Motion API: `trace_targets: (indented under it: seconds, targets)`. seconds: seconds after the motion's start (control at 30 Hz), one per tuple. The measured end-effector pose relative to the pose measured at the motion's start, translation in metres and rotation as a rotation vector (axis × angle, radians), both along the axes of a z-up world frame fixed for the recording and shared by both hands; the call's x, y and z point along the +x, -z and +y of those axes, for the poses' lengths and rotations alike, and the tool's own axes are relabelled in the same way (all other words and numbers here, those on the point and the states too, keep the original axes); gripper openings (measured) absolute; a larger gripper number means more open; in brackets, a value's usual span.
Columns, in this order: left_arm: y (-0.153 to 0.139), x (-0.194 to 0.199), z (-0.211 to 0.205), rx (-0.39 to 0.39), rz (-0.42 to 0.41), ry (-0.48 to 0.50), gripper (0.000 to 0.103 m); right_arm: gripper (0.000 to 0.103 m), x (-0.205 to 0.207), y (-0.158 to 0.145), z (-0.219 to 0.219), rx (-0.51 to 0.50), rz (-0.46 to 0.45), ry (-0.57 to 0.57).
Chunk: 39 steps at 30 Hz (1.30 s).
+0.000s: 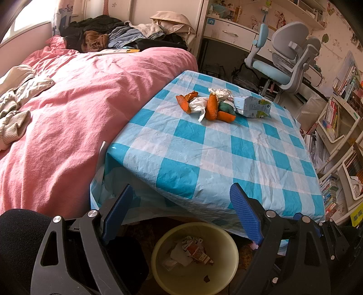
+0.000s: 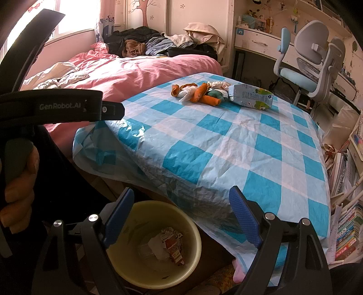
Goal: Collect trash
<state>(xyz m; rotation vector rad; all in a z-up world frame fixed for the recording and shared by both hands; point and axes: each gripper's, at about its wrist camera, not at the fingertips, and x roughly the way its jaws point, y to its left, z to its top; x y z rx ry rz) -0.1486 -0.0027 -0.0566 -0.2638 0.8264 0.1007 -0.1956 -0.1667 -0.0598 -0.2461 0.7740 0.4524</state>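
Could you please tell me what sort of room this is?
Most likely a child's bedroom: a bed with pink bedding, a desk chair at a desk, and cartoon stickers on the wall.

Daylit from blown-out window (image 2: 74, 15) top left; warm pinkish cast, sharp focus, heavy fisheye bend w/ dark corners.

Orange peels (image 1: 211, 109), crumpled tissues (image 1: 198, 105), flattened carton (image 1: 253, 106) heaped on checked tablecloth (image 1: 204, 158).
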Motion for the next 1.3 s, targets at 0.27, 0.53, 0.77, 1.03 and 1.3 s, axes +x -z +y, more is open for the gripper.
trace_targets:
  seconds: [0.27,0.53,0.77,1.03,1.3]
  targets:
    - [0.000,0.000,0.000,0.000,0.000,-0.001,0.084,0.082,0.000,0.000,0.000,0.001,-0.001,0.000]
    - [0.000,0.000,0.000,-0.002,0.000,-0.001,0.084,0.082,0.000,0.000,0.000,0.001,-0.003,-0.001]
    - [-0.006,0.008,0.018,-0.074,-0.010,-0.031,0.084,0.082,0.002,-0.005,0.006,-0.007,-0.012,-0.013]
    - [-0.024,0.048,0.051,-0.120,-0.013,-0.085,0.084,0.082,0.029,-0.014,0.013,-0.006,-0.015,-0.020]
    - [-0.022,0.119,0.070,-0.124,0.049,-0.097,0.084,0.082,0.069,-0.013,0.021,-0.006,0.002,-0.029]
